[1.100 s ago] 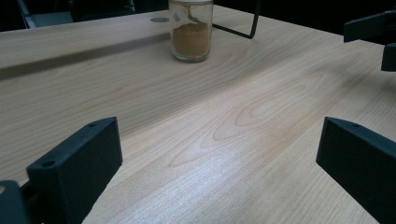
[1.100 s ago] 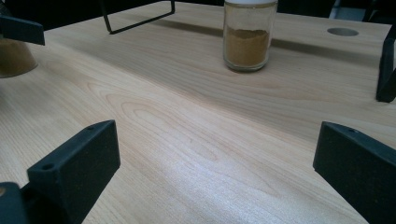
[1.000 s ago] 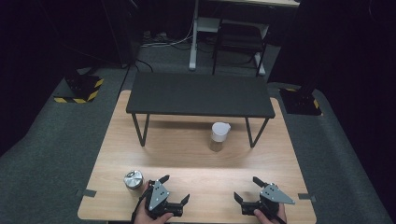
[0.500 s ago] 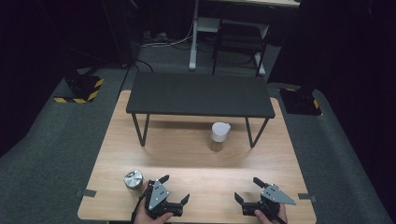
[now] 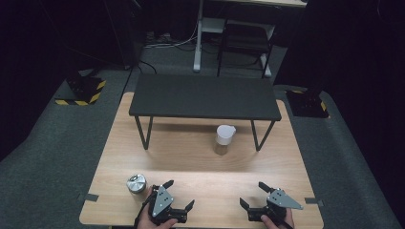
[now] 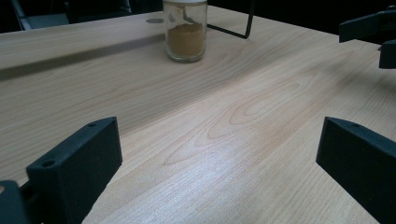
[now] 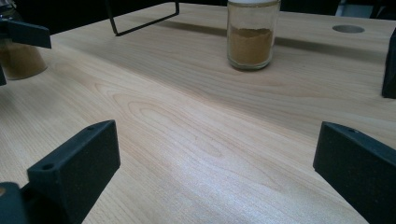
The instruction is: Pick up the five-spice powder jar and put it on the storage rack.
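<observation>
A glass jar of brown powder with a white lid [image 5: 224,138] stands on the wooden table [image 5: 191,152], just in front of a low black shelf [image 5: 205,97]. The same white-lidded jar [image 6: 185,30] [image 7: 252,35] lies ahead in both gripper views. A second jar with a silver lid [image 5: 136,183] stands at the front left, close beside my left gripper [image 5: 180,193]; the silver-lidded jar [image 7: 16,56] also holds brown powder. My left gripper [image 6: 219,154] and right gripper [image 5: 252,194] [image 7: 217,154] rest near the front edge, both open and holding nothing.
The black shelf stands on thin wire legs [image 5: 143,133] across the back half of the table. A round cable hole [image 7: 348,29] sits in the tabletop. Grey carpet [image 5: 47,157] surrounds the table, with a chair [image 5: 246,45] behind it.
</observation>
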Demonstrator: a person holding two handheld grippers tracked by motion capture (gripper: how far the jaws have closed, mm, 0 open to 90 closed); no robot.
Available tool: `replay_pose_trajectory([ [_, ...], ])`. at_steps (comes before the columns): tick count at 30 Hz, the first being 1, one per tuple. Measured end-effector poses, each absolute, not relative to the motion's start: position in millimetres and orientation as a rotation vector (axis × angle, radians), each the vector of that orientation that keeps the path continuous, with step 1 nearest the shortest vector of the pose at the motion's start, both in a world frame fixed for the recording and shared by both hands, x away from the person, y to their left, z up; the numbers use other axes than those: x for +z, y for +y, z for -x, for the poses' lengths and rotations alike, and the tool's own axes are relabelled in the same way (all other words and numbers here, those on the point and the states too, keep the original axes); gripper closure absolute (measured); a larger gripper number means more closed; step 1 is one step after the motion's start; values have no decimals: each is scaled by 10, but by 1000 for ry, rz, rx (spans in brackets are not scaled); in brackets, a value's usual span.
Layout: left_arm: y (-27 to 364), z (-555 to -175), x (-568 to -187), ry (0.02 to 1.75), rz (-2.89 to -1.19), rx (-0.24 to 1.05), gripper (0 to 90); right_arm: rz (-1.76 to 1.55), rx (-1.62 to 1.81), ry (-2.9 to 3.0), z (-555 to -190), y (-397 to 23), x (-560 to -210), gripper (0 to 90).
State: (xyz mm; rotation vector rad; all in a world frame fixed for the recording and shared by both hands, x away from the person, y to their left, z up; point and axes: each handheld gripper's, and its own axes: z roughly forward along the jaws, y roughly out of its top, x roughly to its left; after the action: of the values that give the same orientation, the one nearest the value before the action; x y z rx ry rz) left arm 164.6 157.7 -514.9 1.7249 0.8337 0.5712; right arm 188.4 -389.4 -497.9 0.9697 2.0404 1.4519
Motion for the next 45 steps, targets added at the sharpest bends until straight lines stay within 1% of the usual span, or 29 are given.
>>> replay_pose_trajectory([
  [10,1593,-1593,-5063,801,-1701,581,4,-965,1450,2045,-1884,-3895,-4977,2],
  [16,1663,-1492,-4916,799,-1653,618,4,-959,1450,2046,-1882,-3894,-4978,2],
  [19,1744,-1436,-4848,800,-1625,659,4,-959,1449,2045,-1880,-3893,-4978,2],
  [29,1981,-1345,-4779,862,-1546,732,4,-960,1450,2045,-1881,-3894,-4978,2],
  [34,2143,-1299,-4783,919,-1500,772,4,-964,1452,2050,-1892,-3898,-4973,1],
  [40,2256,-1291,-4836,980,-1468,778,4,-963,1452,2052,-1902,-3894,-4972,1],
  [45,2301,-1311,-4922,1015,-1487,777,4,-968,1457,2057,-1917,-3902,-4969,1],
])
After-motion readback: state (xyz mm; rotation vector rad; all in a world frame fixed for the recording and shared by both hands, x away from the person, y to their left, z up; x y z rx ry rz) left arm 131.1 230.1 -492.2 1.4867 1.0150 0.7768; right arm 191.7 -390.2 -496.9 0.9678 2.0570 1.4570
